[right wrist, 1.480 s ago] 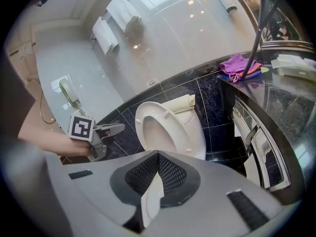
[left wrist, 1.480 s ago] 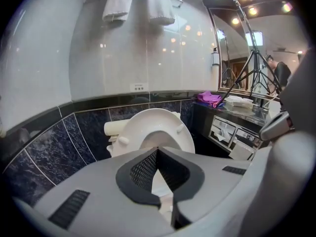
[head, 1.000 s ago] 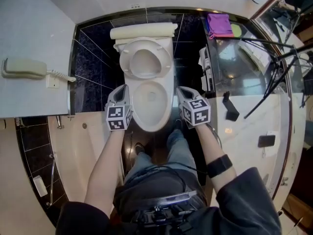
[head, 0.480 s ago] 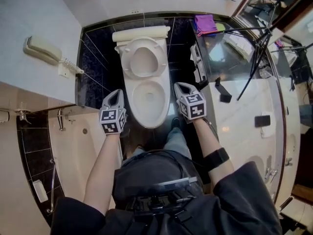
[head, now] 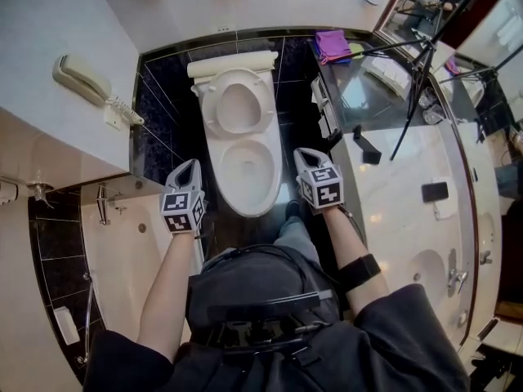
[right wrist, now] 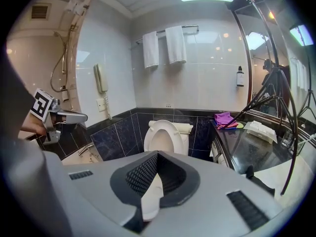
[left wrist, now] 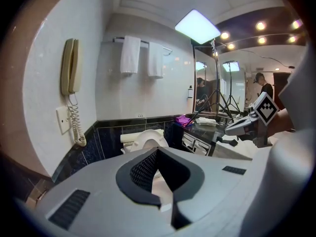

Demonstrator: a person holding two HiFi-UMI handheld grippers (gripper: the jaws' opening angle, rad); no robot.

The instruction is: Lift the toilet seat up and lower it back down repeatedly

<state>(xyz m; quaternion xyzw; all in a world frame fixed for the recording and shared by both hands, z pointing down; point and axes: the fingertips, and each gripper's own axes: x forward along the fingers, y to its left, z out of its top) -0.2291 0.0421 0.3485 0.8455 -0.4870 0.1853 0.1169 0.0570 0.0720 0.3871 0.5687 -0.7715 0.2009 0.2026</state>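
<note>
Dark wall tiles point(head: 159, 96) back the toilet, where the toilet seat point(head: 237, 109) stands raised against the tank point(head: 229, 62). The left gripper point(head: 188, 170) and right gripper point(head: 305, 158) flank the near bowl point(head: 245, 170), jaws shut on nothing. The seat looks like stiff, light, slick hinged plastic. I'd take it at its free front rim and lower it gently.

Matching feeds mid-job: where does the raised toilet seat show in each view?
Head view: raised toilet seat at upper centre, just above the open bowl.
Left gripper view: seat at lower centre, small and partly hidden, against the dark tiles.
Right gripper view: seat at centre, just below the middle.
Shared landmark: the purple cloth on the dark counter, to the right of the toilet in all three.
</note>
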